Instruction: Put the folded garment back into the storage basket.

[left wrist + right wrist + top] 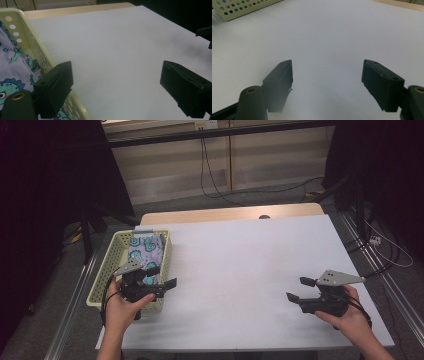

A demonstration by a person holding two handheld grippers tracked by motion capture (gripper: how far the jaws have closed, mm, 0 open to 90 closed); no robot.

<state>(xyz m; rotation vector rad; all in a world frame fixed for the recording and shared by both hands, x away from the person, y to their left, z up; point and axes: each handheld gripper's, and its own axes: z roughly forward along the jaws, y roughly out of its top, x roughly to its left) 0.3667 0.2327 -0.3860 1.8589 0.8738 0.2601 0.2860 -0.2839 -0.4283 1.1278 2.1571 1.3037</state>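
Both jaw pairs apart; left gripper (161, 277) over basket (103, 272): best lowered left onto patterned cloth (145, 251), pinching one layer.

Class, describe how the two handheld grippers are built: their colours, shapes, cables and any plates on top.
The left gripper and the right gripper are both black, each with two blocky, wedge-shaped jaws and a grey three-cornered plate on top. A black cable trails from each body towards the wrist. The forearms show no sleeves. No lettering is legible.
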